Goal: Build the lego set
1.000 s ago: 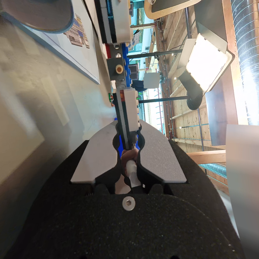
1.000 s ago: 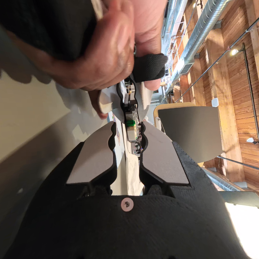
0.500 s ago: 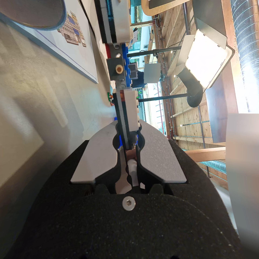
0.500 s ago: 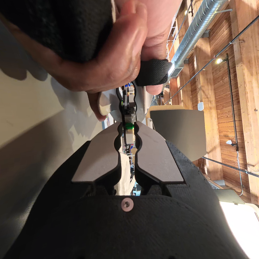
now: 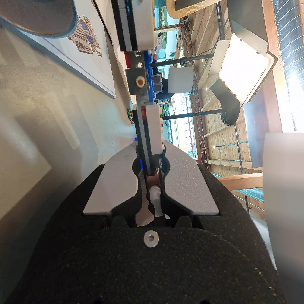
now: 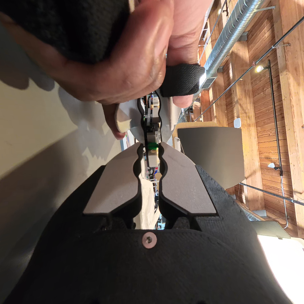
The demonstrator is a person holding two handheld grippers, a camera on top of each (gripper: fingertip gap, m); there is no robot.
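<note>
Gripping one toy-brick assembly (image 5: pixel 148 131) end to end — left claw (image 5: pixel 150 148), right claw (image 6: pixel 150 146), both clamped.

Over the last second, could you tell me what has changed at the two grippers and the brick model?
The right gripper moved in and closed its wide-open jaws around the green-and-tan end of the brick model; its right pad seems to press there, while the left contact is unclear. The left gripper stayed clamped on the model's other end, and the hand kept its grip.
</note>
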